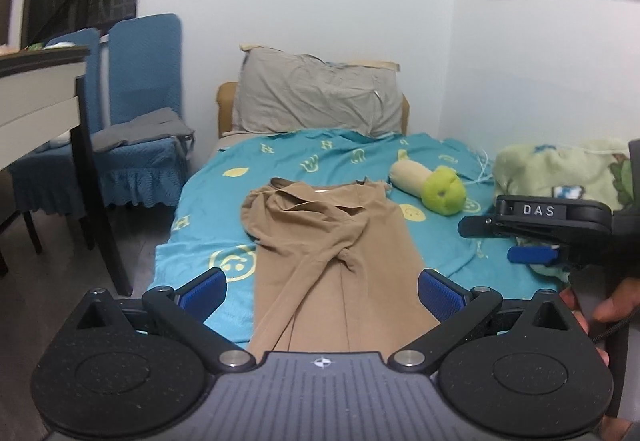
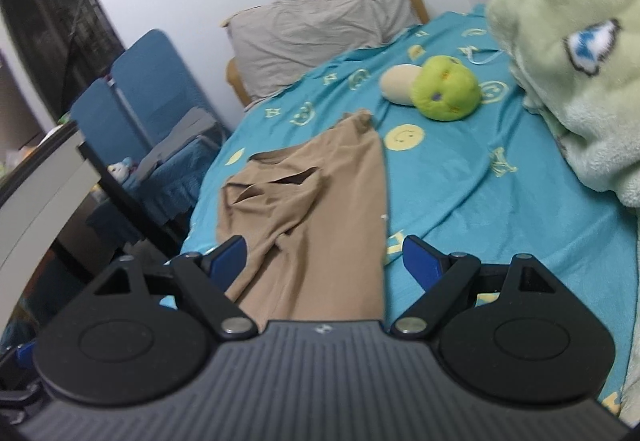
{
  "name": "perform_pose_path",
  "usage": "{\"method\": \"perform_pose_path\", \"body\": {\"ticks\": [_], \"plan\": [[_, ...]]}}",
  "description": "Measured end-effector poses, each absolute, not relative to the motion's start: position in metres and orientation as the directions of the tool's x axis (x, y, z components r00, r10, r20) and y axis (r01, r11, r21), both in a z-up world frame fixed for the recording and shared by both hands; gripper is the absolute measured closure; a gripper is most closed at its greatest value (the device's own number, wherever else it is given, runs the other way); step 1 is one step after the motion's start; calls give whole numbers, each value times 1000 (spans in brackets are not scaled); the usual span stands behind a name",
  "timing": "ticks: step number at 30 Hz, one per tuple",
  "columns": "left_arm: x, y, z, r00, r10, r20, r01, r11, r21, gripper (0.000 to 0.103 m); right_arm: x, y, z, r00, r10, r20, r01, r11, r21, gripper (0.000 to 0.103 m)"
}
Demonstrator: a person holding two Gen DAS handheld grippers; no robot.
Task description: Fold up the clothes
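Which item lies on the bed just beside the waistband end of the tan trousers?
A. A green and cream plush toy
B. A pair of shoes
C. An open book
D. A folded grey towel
A: the plush toy, green at one end and cream at the other, lies on the teal sheet just right of the trousers' waistband; no shoes or book are on the bed.

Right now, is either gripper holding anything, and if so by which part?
Nothing is held. The left gripper and the right gripper both hover with jaws spread wide above the tan trousers, which lie untouched on the bed.
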State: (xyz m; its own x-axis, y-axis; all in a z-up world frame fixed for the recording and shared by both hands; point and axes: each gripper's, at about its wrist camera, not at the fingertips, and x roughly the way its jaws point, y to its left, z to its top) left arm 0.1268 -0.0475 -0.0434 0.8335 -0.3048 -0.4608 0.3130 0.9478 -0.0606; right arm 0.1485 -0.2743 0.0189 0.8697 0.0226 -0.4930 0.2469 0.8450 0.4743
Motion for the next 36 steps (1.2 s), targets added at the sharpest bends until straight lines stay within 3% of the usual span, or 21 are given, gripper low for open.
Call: {"method": "perform_pose_path", "body": {"ticks": [4, 14, 20, 25, 28, 33, 36], "plan": [[124, -36, -42, 834, -319, -450, 313, 945, -90, 0, 146, -268, 15, 868, 64, -492, 231, 826, 514, 17], [133, -16, -51, 817, -325, -476, 297, 945, -136, 0, 179, -242, 21, 866, -22, -499, 234, 901, 365, 17], [149, 2, -61, 825, -287, -486, 243, 958, -154, 0, 250, -221, 19, 880, 22, -475, 134, 947, 292, 17], [170, 9, -84, 784, -323, -531, 209, 942, -264, 0, 335, -201, 0, 868, 48, -494, 90, 963, 253, 17], [182, 12, -99, 756, -348, -554, 185, 926, -329, 0, 375, -186, -12, 872, 18, -489, 50, 991, 126, 17], [198, 6, -122, 716, -386, -582, 180, 907, -380, 0, 420, -182, -30, 861, 3, -509, 42, 996, 76, 23], [201, 1, -132, 702, -388, -598, 178, 908, -380, 0, 435, -184, -40, 833, 15, -553, 32, 997, 76, 34]]}}
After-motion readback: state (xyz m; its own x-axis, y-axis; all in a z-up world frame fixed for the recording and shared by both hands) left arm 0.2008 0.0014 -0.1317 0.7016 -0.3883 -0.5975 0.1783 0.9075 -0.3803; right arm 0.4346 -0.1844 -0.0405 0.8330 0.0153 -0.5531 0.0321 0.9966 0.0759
